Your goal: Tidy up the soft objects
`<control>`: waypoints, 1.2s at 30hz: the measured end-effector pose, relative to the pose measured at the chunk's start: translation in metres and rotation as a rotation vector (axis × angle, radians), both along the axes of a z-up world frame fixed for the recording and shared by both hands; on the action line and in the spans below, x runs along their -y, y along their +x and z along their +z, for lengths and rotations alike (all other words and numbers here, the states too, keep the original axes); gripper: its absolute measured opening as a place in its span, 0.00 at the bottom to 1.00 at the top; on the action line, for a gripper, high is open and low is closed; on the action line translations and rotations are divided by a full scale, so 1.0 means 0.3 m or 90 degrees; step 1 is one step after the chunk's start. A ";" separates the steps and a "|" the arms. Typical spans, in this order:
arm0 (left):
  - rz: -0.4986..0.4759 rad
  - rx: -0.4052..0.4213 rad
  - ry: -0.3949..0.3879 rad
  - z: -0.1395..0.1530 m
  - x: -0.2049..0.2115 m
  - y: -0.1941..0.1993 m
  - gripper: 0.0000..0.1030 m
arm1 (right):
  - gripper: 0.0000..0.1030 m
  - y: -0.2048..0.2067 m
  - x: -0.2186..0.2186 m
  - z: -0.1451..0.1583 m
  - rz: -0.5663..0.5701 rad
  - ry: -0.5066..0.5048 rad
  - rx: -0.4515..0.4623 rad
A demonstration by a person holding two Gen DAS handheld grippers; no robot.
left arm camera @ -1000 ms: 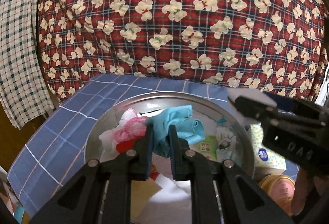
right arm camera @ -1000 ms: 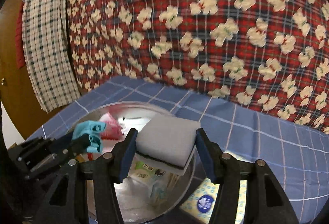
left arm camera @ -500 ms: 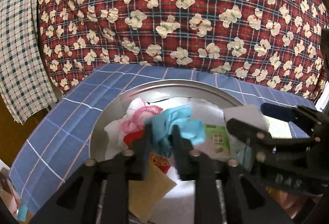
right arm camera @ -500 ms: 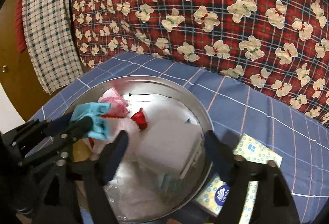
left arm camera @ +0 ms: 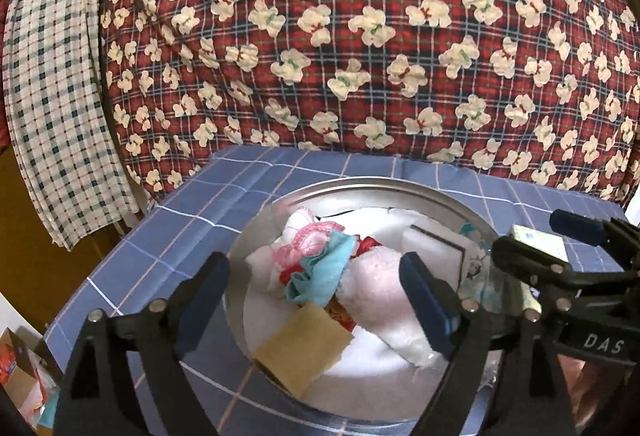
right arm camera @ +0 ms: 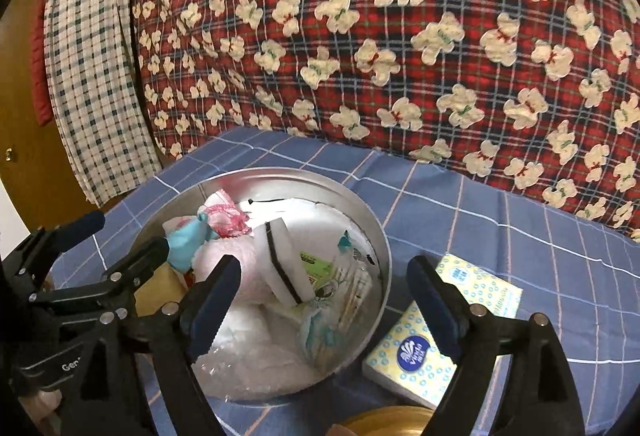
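Note:
A round metal basin [left arm camera: 360,186] [right arm camera: 280,176] on the blue checked tablecloth holds several soft things. A teal cloth [left arm camera: 324,272] [right arm camera: 186,242] lies on a pink net scrubber [left arm camera: 310,244]. A white sponge with a dark layer [right arm camera: 280,268] [left arm camera: 436,248] leans on a pale pink towel [left arm camera: 376,292]. A tan sponge [left arm camera: 304,348] lies at the near edge. My left gripper [left arm camera: 316,296] is open and empty above the basin. My right gripper [right arm camera: 324,300] is open and empty above the basin's right side.
A yellow tissue pack [right arm camera: 440,324] lies on the tablecloth [right arm camera: 540,248] right of the basin. A red floral quilt [left arm camera: 360,36] rises behind. A checked towel [left arm camera: 52,96] hangs at the left. A gold lid [right arm camera: 384,422] shows at the bottom.
My left gripper opened and dropped the teal cloth into the basin. My right gripper opened and dropped the white sponge into the basin.

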State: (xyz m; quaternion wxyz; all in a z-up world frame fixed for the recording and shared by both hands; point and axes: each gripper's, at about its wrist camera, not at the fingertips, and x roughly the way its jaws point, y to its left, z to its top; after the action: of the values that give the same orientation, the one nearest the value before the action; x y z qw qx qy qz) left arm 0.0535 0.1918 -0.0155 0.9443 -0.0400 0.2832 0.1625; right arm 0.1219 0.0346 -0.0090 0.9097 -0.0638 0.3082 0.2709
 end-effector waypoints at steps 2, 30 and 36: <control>0.000 0.008 -0.001 0.010 0.003 -0.016 0.92 | 0.85 -0.025 0.013 0.015 -0.004 0.007 0.013; 0.006 0.039 0.004 0.034 0.014 -0.127 0.99 | 0.87 -0.179 0.057 0.083 -0.001 0.060 0.093; 0.010 0.037 0.001 0.019 0.001 -0.130 0.99 | 0.87 -0.185 0.049 0.082 0.000 0.057 0.097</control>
State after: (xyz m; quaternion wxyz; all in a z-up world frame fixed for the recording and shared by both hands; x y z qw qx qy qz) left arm 0.0146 0.1914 -0.0098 0.9510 -0.0462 0.2551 0.1687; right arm 0.0665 0.0199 0.0154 0.9326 -0.0432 0.2255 0.2786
